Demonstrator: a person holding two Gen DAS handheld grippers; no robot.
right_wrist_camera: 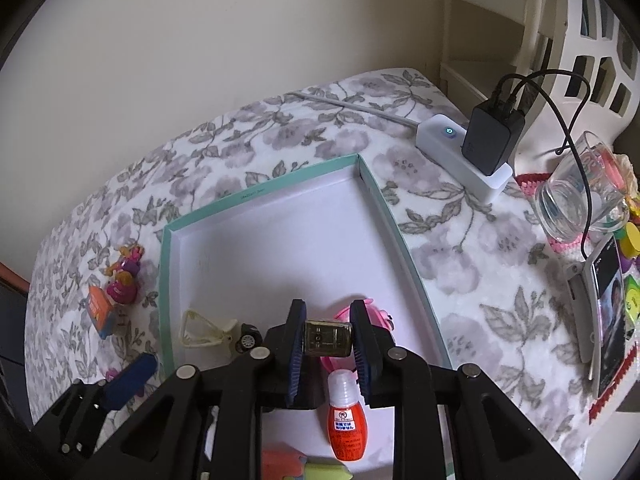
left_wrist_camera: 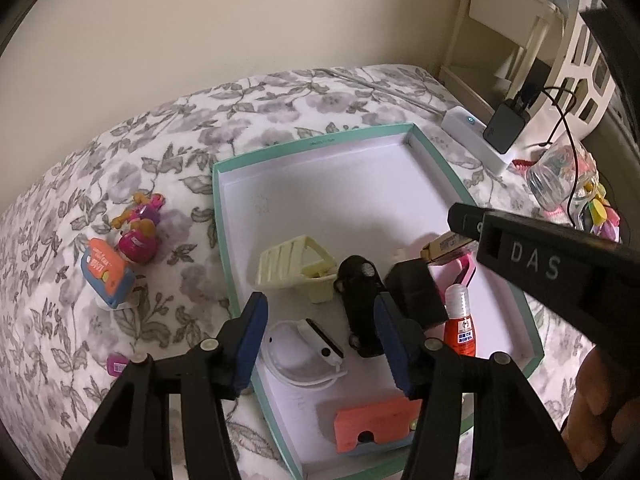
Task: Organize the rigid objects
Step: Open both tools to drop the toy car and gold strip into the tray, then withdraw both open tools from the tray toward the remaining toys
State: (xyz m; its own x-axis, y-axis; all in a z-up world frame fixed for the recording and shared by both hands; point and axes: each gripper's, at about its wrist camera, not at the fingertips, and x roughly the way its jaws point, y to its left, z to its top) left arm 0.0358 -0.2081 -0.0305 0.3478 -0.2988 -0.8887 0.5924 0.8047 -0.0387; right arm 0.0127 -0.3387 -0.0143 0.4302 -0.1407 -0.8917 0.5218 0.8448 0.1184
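A teal-rimmed white box (left_wrist_camera: 320, 142) lies on the floral bedspread. My left gripper (left_wrist_camera: 320, 344) hangs open over its near part, with a white round gadget (left_wrist_camera: 304, 354) between the blue pads and a black toy car (left_wrist_camera: 360, 300) beside the right pad, neither one pressed. Also in the box are a cream plastic clip (left_wrist_camera: 294, 266), a black block (left_wrist_camera: 416, 296), an orange bottle (right_wrist_camera: 346, 428) and a salmon block (left_wrist_camera: 376, 424). My right gripper (right_wrist_camera: 328, 340) is shut on a small brass case (right_wrist_camera: 328, 338) above a pink object (right_wrist_camera: 344, 316).
A pink toy figure (left_wrist_camera: 138, 236) and an orange-and-blue toy (left_wrist_camera: 106, 274) lie left of the box. To its right are a white power strip with a black charger (right_wrist_camera: 492, 140), a glass (right_wrist_camera: 576, 204), a phone (right_wrist_camera: 610, 316) and a white lattice basket (right_wrist_camera: 600, 40).
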